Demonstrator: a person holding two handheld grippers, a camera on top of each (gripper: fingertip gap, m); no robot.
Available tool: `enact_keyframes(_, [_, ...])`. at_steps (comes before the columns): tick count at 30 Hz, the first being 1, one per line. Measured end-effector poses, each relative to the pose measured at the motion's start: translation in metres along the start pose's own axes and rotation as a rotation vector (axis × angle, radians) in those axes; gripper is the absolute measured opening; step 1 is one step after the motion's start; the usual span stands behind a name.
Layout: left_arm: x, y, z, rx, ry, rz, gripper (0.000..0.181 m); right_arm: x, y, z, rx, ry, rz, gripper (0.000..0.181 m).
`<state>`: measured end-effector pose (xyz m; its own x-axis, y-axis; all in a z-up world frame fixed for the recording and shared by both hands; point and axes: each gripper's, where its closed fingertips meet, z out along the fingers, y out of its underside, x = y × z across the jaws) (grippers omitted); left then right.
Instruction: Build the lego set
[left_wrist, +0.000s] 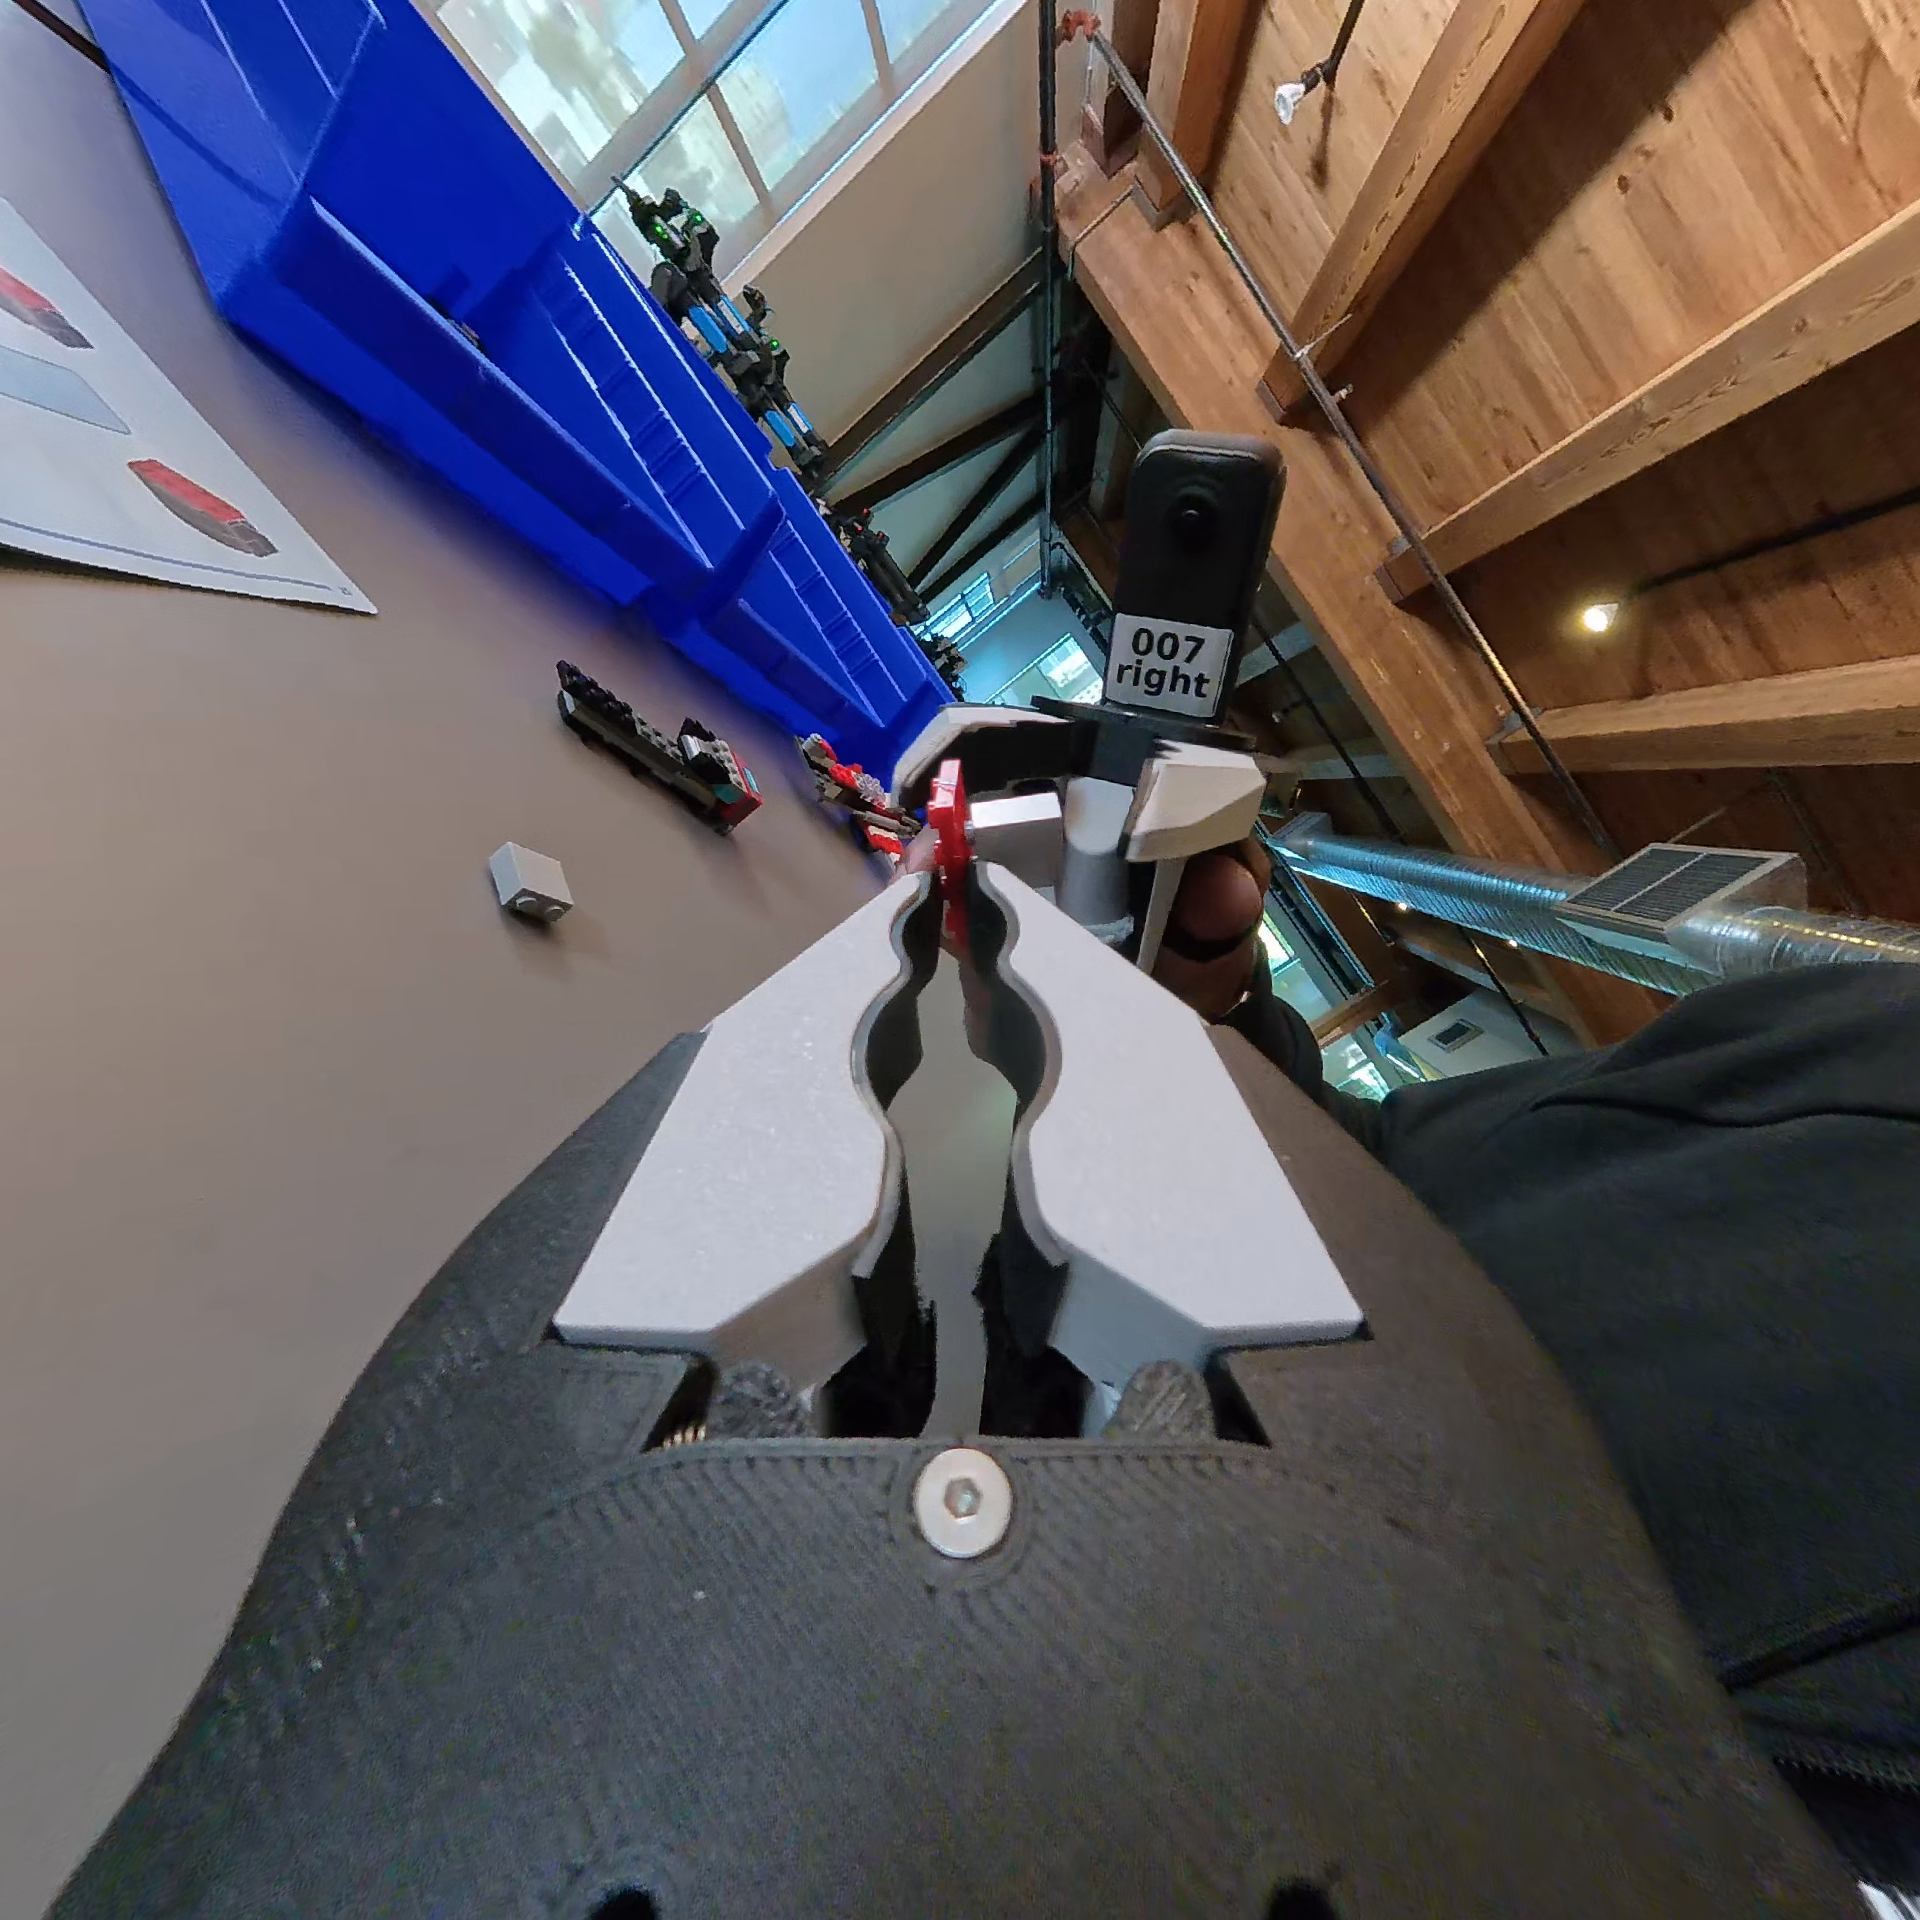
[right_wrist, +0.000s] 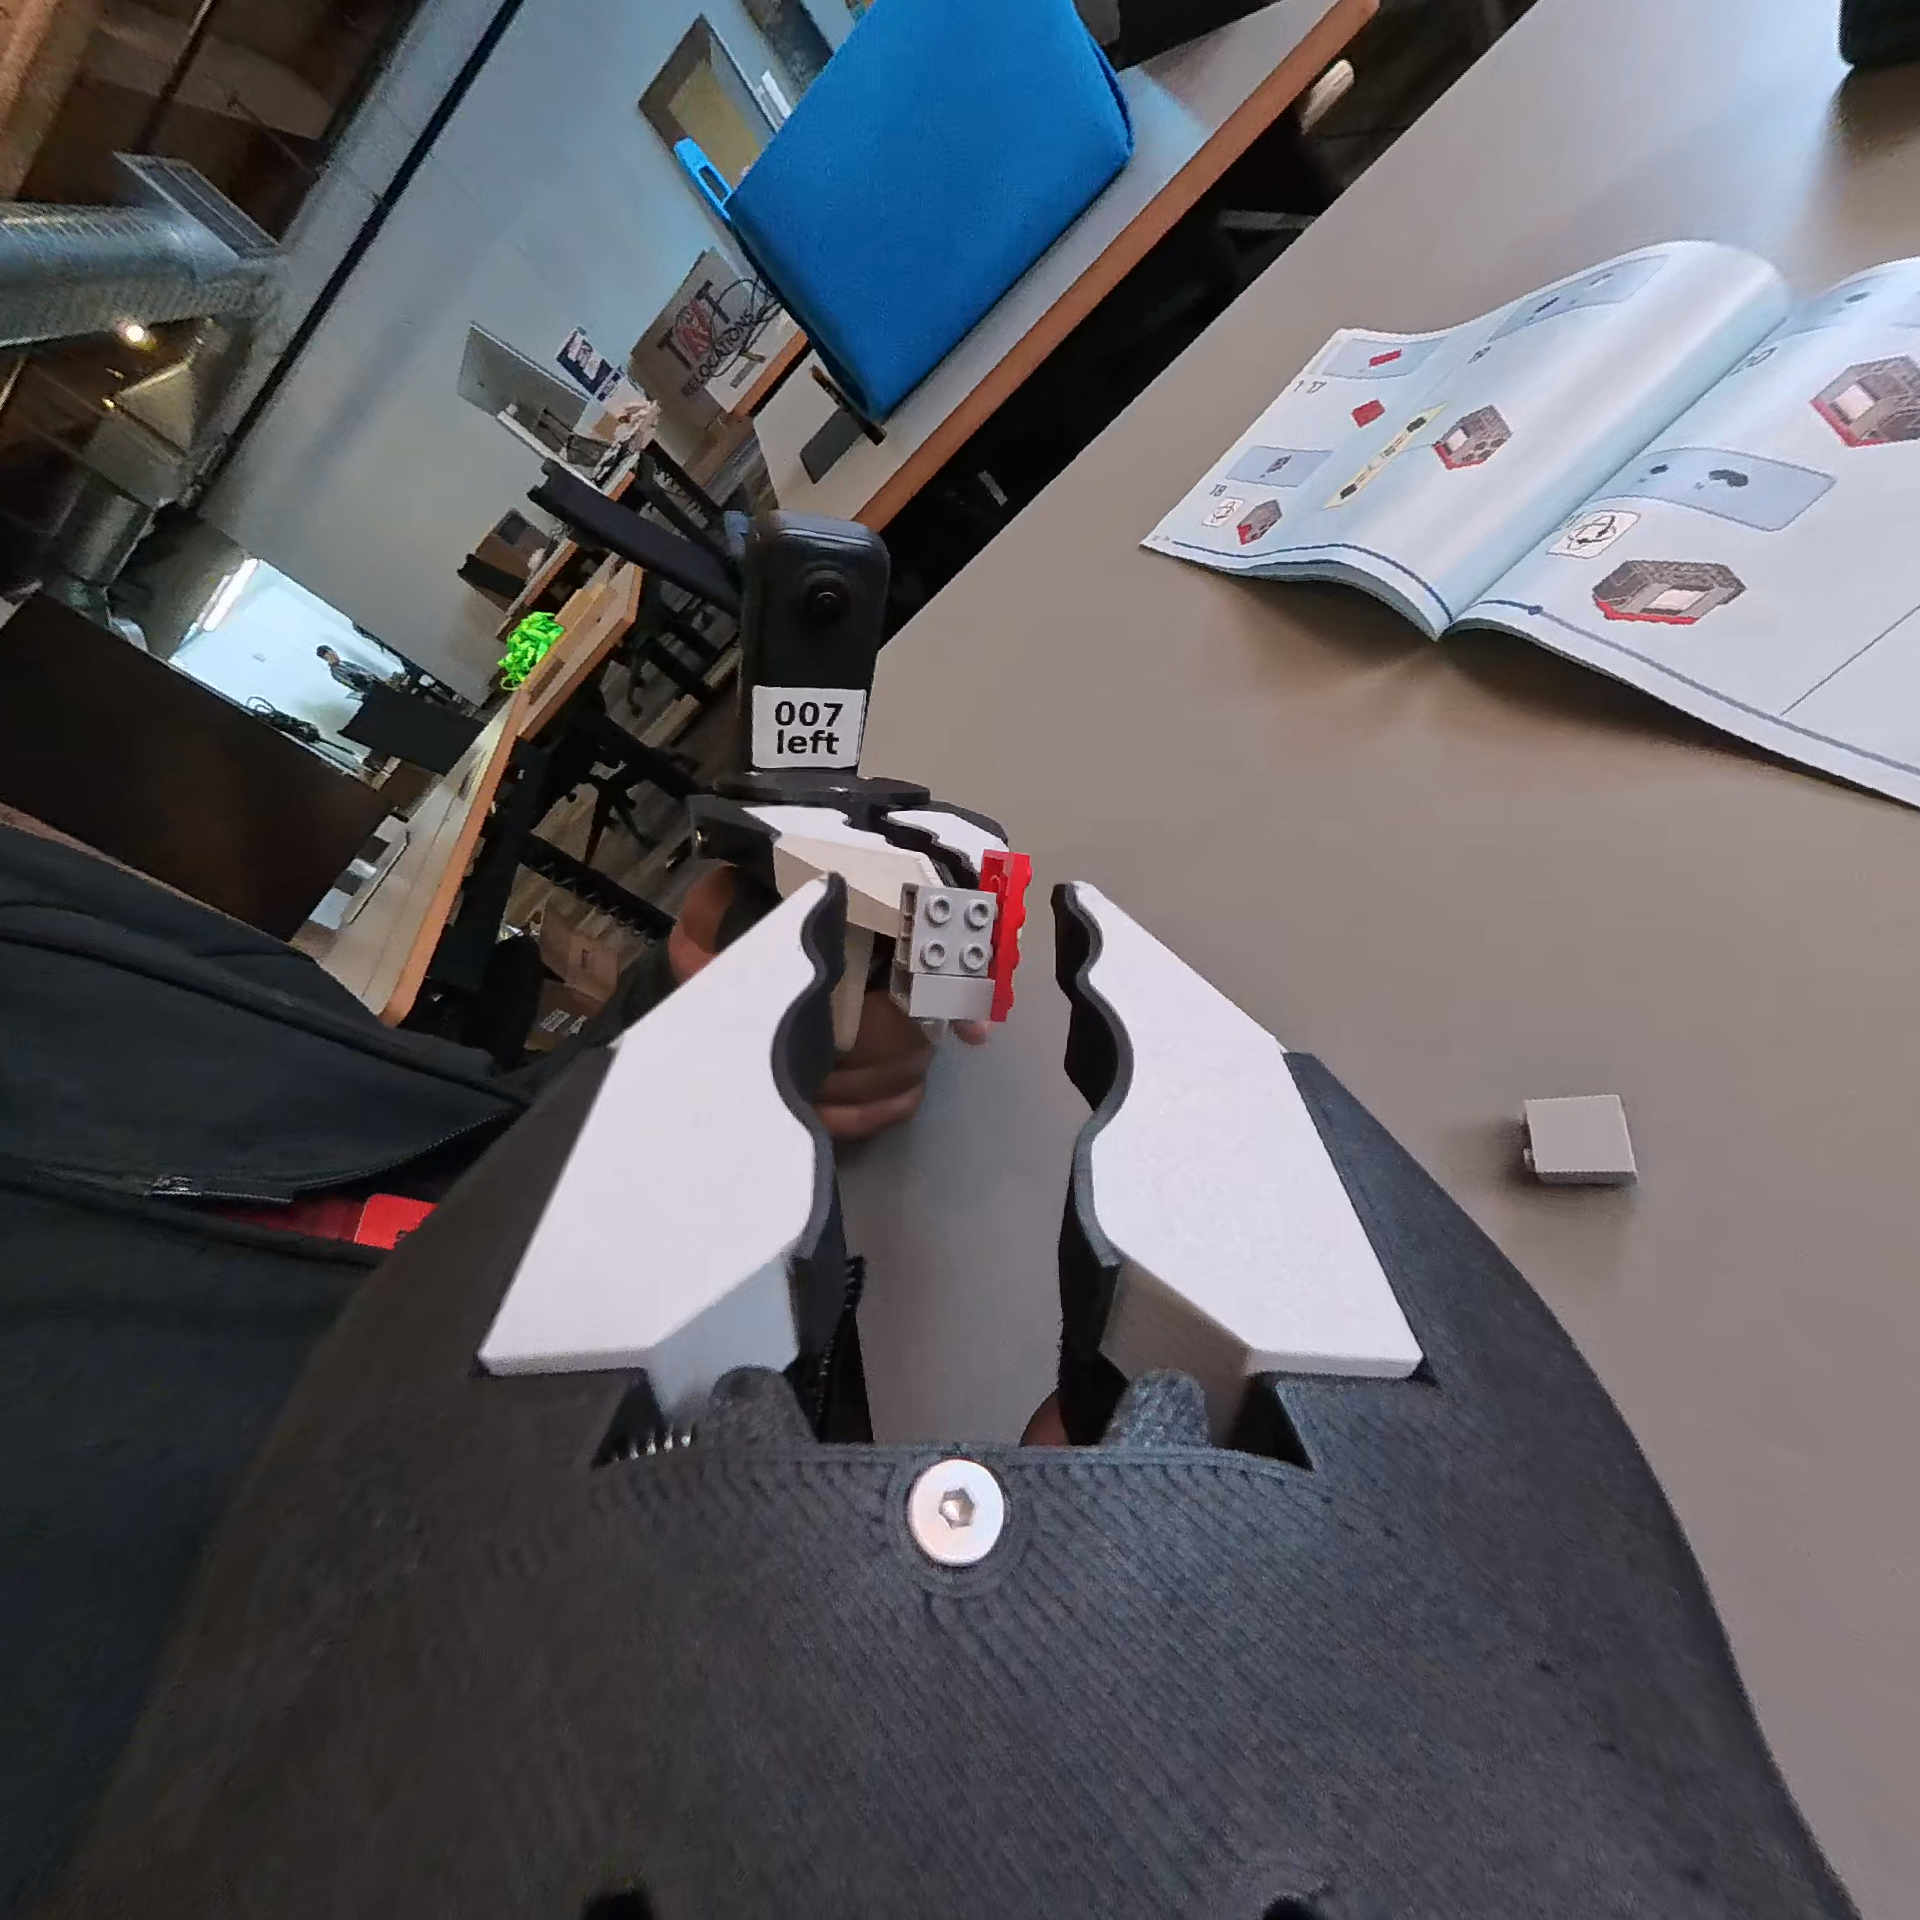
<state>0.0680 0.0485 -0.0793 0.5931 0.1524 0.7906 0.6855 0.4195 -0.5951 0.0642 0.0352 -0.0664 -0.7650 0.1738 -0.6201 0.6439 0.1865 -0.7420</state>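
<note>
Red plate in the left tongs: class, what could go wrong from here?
1. The left tongs pinch the red plate only at their tips, so it may twist or slip.
2. The open right tongs could knock the grey brick off the plate.
3. A dropped piece might land near the loose grey piece and get confused with it.

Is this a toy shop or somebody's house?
Probably neither; it looks like a workshop or lab. There are blue bins on a work table, a metal air duct overhead and more desks behind.
</note>
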Motion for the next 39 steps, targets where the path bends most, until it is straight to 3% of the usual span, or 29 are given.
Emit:
enact_keyframes(26, [0.005, 0.002, -0.001, -0.012, 0.0, 0.077, 0.005, -0.002, 0.005, 0.003, 0.014, 0.008, 0.026, 0.022])
enact_keyframes(39, [0.027, 0.0, -0.006, -0.002, 0.122, 0.139, 0.005, -0.026, 0.001, 0.0, -0.002, -0.057, -0.08, 0.023])
